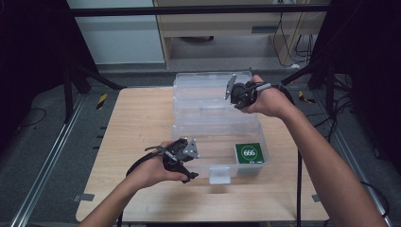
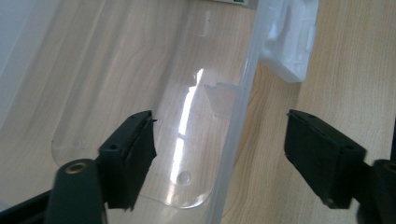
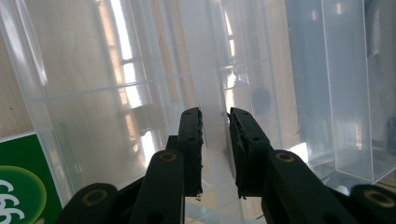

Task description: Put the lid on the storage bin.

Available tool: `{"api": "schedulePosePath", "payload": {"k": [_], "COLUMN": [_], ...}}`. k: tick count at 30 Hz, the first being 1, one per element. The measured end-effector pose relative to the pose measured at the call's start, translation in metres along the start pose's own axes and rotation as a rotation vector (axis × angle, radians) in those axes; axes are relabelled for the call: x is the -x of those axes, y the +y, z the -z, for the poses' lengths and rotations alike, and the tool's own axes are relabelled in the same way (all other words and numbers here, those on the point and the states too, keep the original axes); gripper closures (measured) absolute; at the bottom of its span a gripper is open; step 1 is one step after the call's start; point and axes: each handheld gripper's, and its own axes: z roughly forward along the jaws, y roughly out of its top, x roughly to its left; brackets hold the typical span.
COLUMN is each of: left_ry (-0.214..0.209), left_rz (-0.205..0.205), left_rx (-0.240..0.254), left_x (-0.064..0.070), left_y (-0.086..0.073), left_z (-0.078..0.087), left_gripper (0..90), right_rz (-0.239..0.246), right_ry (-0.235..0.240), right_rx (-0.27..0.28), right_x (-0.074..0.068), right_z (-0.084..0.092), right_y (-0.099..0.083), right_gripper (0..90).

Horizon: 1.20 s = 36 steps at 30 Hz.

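Clear storage box, lid open, mid-bench — right gripper clamps lid edge; left gripper, wide, straddles front wall untouched.

One clear plastic box with open lid, one green carton, one white latch, two claws

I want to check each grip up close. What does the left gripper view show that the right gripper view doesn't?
Left gripper view: the white latch on the box's front wall, which stands between wide-apart jaws that do not touch it, with bare table beside.

Right gripper view: the jaws closed on the edge of the clear lid, and a green card at lower left.

Both: the clear plastic box and wooden tabletop through it.
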Motion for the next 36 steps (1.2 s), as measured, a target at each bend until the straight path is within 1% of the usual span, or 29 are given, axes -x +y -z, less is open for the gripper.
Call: {"api": "schedulePosePath", "payload": {"k": [2, 4, 5, 9, 13, 16, 17, 19, 20, 23, 24, 29, 34, 35, 36], "left_ry": [-0.002, -0.002, -0.008, -0.019, -0.02, -0.013, -0.024, -0.027, -0.033, -0.043, -0.04, -0.031, -0.019, -0.017, -0.017], "left_rz": [0.001, -0.001, -0.002, -0.004, -0.004, 0.001, 0.006, 0.007, 0.007, 0.011, 0.013, 0.03, 0.032, 0.04, 0.04], "left_rx": [-0.008, -0.014, -0.014, -0.021, -0.029, -0.027, -0.025, -0.025, -0.023, -0.02, -0.019, -0.011, -0.013, -0.011, -0.011], "left_x": [0.0, 0.0, -0.001, -0.002, -0.003, -0.004, -0.005, -0.005, -0.004, -0.005, -0.005, -0.007, -0.006, -0.006, -0.006], "left_y": [-0.001, -0.002, -0.004, -0.005, -0.006, -0.006, -0.007, -0.007, -0.007, -0.008, -0.008, -0.009, -0.008, -0.009, -0.009], "left_z": [-0.002, -0.002, -0.004, -0.008, -0.01, -0.011, -0.011, -0.011, -0.012, -0.012, -0.012, -0.013, -0.013, -0.013, -0.013], "left_gripper": [31.7, 38.9, 42.5, 52.2, 60.5, 66.5, 68.2, 69.3, 72.7, 78.3, 79.6, 79.6, 79.6, 79.5, 79.5], "right_rz": [0.003, 0.007, 0.008, 0.01, 0.009, 0.008, 0.008, 0.008, 0.008, 0.006, 0.007, 0.006, 0.029, 0.045, 0.045], "right_ry": [-0.006, -0.009, -0.017, -0.022, -0.023, -0.023, -0.023, -0.024, -0.025, -0.028, -0.032, -0.039, -0.037, -0.03, -0.03], "right_rx": [-0.007, -0.011, -0.013, -0.02, -0.021, -0.025, -0.025, -0.023, -0.024, -0.021, -0.023, -0.021, -0.019, -0.025, -0.025], "right_x": [-0.001, -0.001, -0.002, -0.002, -0.002, -0.002, -0.002, -0.002, -0.002, -0.001, -0.001, 0.0, -0.003, -0.005, -0.005], "right_z": [0.0, 0.0, 0.0, 0.0, 0.0, -0.001, -0.001, -0.001, -0.001, -0.002, -0.003, -0.004, -0.002, 0.001, 0.001], "right_y": [0.001, 0.001, 0.001, 0.001, 0.001, 0.001, 0.001, 0.001, 0.001, 0.001, 0.001, 0.002, 0.005, 0.008, 0.008], "right_gripper": [75.6, 75.8, 75.8, 76.0, 75.9, 75.9, 75.9, 75.9, 75.8, 75.9, 76.0, 76.2, 78.7, 80.4, 80.4]}}
